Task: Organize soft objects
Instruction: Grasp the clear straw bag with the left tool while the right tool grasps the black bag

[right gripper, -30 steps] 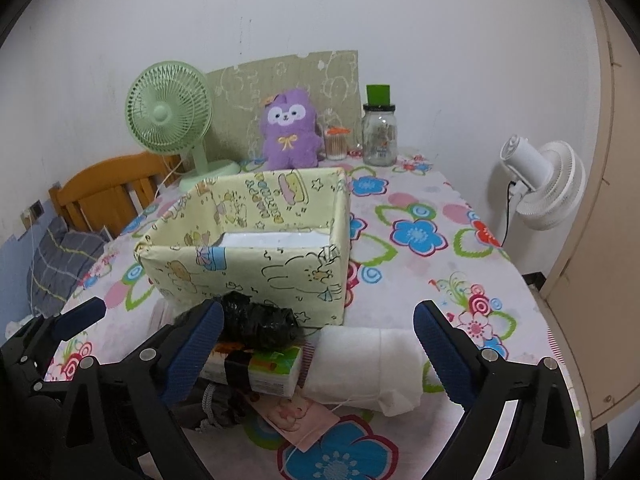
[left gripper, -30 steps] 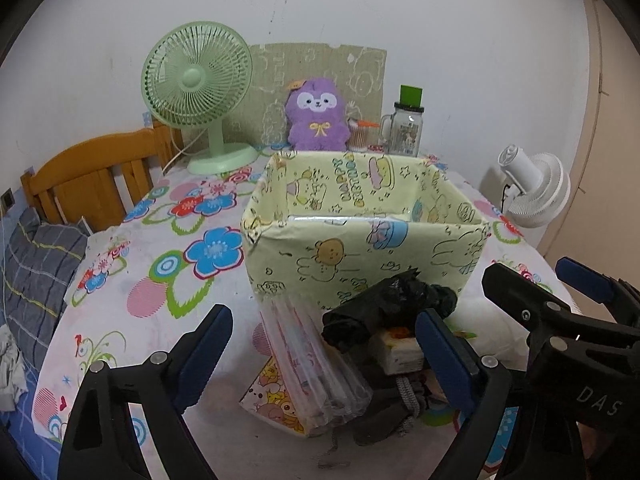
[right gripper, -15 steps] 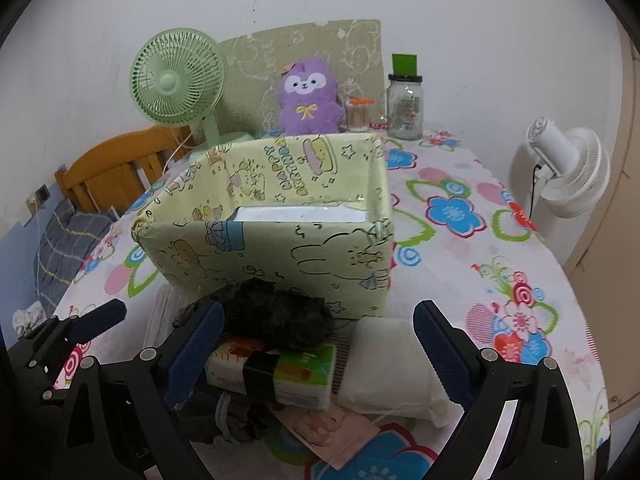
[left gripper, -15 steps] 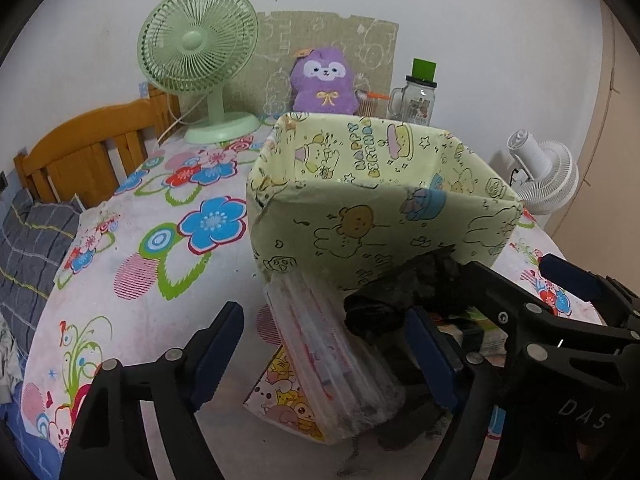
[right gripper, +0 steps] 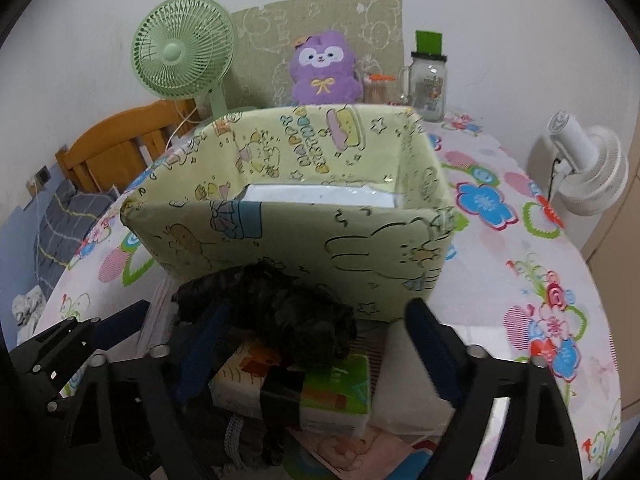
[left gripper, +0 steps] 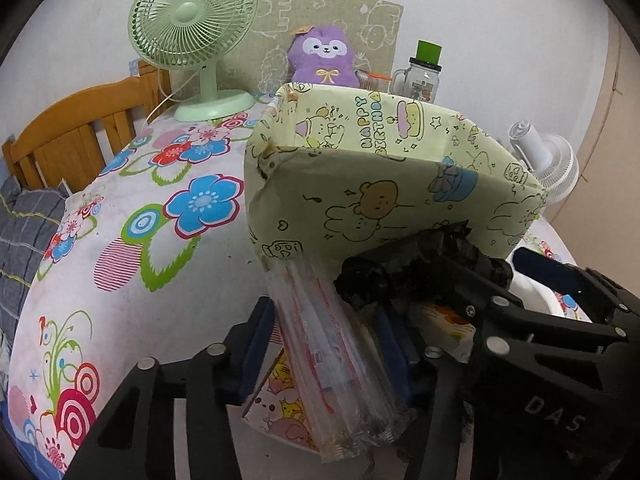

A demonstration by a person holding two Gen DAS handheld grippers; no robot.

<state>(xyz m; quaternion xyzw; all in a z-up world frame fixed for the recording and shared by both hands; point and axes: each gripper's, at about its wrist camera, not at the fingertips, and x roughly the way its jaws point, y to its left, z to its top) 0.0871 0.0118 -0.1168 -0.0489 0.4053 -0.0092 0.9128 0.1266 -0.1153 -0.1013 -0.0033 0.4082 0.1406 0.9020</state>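
Observation:
A yellow-green cartoon-print box (left gripper: 384,184) (right gripper: 304,216) stands mid-table, with a white item (right gripper: 316,194) inside. In front of it lies a heap: a clear plastic packet (left gripper: 340,352), a crumpled black bag (left gripper: 416,272) (right gripper: 280,312), a tissue pack (right gripper: 296,384) and a white soft pad (right gripper: 404,380). My left gripper (left gripper: 324,344) has its blue pads closed in around the clear packet. My right gripper (right gripper: 316,344) is open, fingers either side of the black bag and tissue pack; it also shows in the left wrist view (left gripper: 520,320).
A green desk fan (left gripper: 196,32), a purple plush (left gripper: 324,56) and a glass jar with a green lid (left gripper: 420,76) stand at the table's back by the wall. A wooden chair (left gripper: 72,132) is at the left. A white fan (right gripper: 588,172) stands off the right edge.
Both grippers moved forward and down onto the heap. The left gripper's fingers narrowed from wide open to close around the clear packet. The right gripper stayed open.

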